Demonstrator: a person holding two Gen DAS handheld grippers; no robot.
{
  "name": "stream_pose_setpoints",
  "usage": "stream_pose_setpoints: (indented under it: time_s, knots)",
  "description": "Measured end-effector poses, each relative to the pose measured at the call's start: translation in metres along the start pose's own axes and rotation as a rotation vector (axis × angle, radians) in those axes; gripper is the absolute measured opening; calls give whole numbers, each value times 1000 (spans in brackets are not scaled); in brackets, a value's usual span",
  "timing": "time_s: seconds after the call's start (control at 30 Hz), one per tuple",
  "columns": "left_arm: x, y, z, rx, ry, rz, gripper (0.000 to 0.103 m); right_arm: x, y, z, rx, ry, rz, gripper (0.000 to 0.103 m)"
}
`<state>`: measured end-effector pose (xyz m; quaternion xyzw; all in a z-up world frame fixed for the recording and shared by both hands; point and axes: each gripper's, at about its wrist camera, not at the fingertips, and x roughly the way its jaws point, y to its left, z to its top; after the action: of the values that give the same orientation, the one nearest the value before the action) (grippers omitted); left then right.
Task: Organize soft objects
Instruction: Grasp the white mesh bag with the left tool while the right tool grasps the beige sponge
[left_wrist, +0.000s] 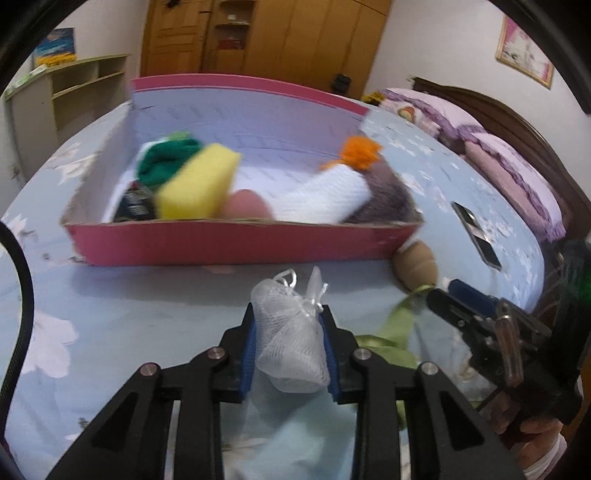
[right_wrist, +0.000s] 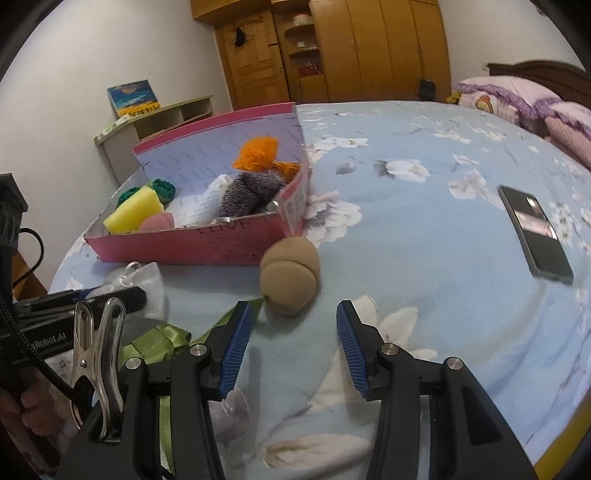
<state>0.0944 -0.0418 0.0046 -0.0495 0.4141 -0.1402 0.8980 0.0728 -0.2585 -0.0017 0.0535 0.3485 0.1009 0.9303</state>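
white mesh pouch (left_wrist: 291, 339): soft net bag with a thin drawstring loop at its top, pinched between the 2 blue pads of the left gripper (left_wrist: 290, 350). it sits just in front of the pink box (left_wrist: 236, 243), above the blue floral bedsheet (left_wrist: 129, 317). judged very light and squashy; the mesh dents under the pads, so a grip across the fuller middle holds better than the slippery-looking drawstring.

box contents, already in: yellow sponge (left_wrist: 195, 184), green rolled cloth (left_wrist: 166, 162), pink round item (left_wrist: 245, 205), white knit roll (left_wrist: 325, 199), grey knit piece (left_wrist: 384, 199) with orange tuft (left_wrist: 360, 149).

tan round cushion-like item (right_wrist: 290, 277): lies on the sheet touching the box's near corner, just ahead of the right gripper (right_wrist: 295, 347), whose jaws stand spread and hold nothing. judged soft and light; best taken across its rounded sides.

green ribbon (right_wrist: 162, 339): loose on the sheet between the 2 grippers, limp and likely slippery.

other: dark phone (right_wrist: 535, 236) lying flat on the bed, well apart from the box; not a soft object.
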Motion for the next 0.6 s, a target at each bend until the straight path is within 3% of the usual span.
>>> stream_pose_setpoints:
  time_s: [0.2,0.6]
  knots:
    - [8,23,-6,-76,25,0,31,16,9,10,-36,28,-14,49]
    - [13,25,-6,-84,26,-22,32,27,3,20,7,68,21,49]
